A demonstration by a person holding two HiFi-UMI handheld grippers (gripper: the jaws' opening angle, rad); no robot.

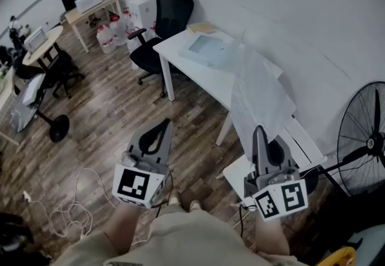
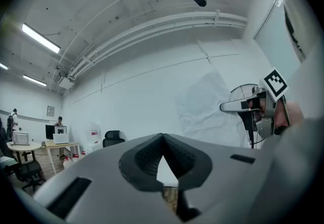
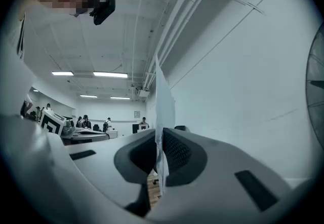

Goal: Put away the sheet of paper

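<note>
One white table (image 1: 171,48) stands by the wall, and the sheet of paper (image 1: 258,96) is up in the air in front of it, held upright. Right gripper (image 1: 260,131) is pinching the sheet's bottom edge. Left gripper (image 1: 165,124) is pressed together on nothing, well apart from the paper.

The sheet of paper (image 1: 260,93) covers the middle of the white table (image 1: 178,48). The fan (image 1: 367,138) is cut off by the head view's right edge, a yellow thing (image 1: 340,256) by its bottom corner, too little of it to name. In the right gripper view the sheet shows only edge-on, and the people (image 3: 83,122) at far desks are too small to tell apart.
</note>
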